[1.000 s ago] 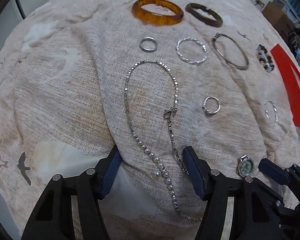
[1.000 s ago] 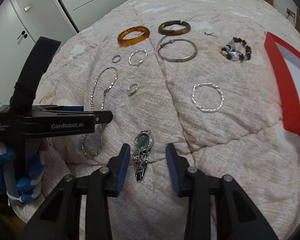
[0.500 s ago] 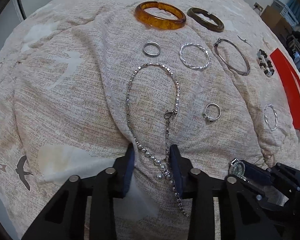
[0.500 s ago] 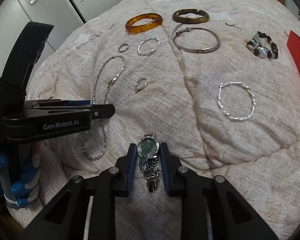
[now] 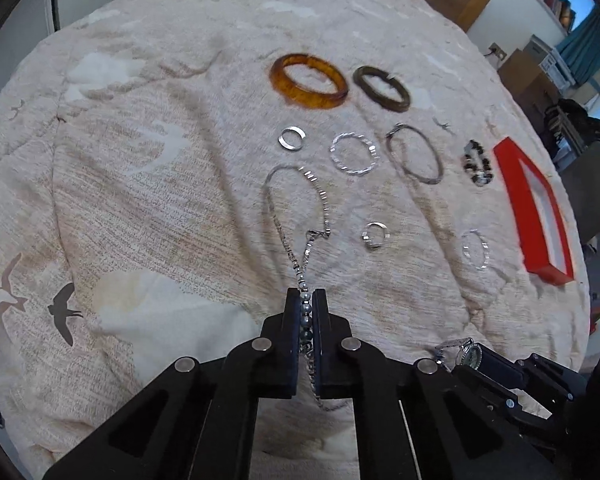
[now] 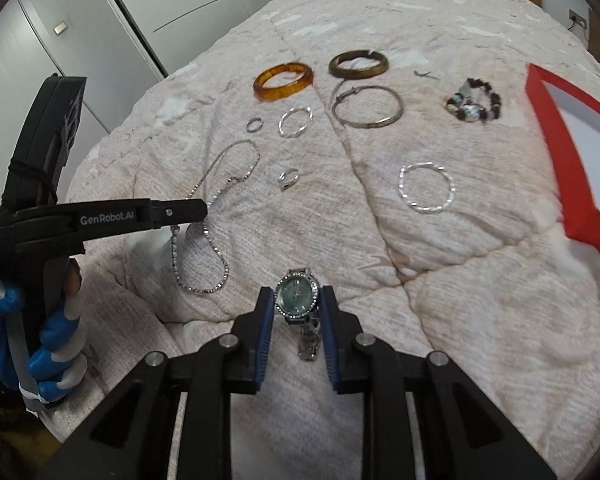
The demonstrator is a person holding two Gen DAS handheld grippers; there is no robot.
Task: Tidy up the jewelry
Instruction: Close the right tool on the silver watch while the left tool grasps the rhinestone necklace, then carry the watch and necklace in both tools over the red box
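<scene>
Both pairs of fingers are clenched on something: your left gripper (image 5: 306, 306) has just pinched down on the pearl stretch of the necklace (image 5: 300, 216), and your right gripper (image 6: 297, 308) squeezes the watch (image 6: 296, 300) by the sides of its case. Taking the necklace at its beaded end makes sense, since the thin chain beyond your fingertips would slip out of flat pads; most of it lies looped on the blanket (image 5: 160, 200) ahead, with a short tail hanging behind the fingers. Gripping the watch across the case keeps the dial facing up and lets the strap dangle below. Well off to the right of both grippers sits the red box (image 6: 560, 152), which I judge to be where these pieces belong. Ahead of your fingertips the amber bangle (image 5: 309, 86), brown bangle (image 5: 382, 88) and rings lie untouched.
</scene>
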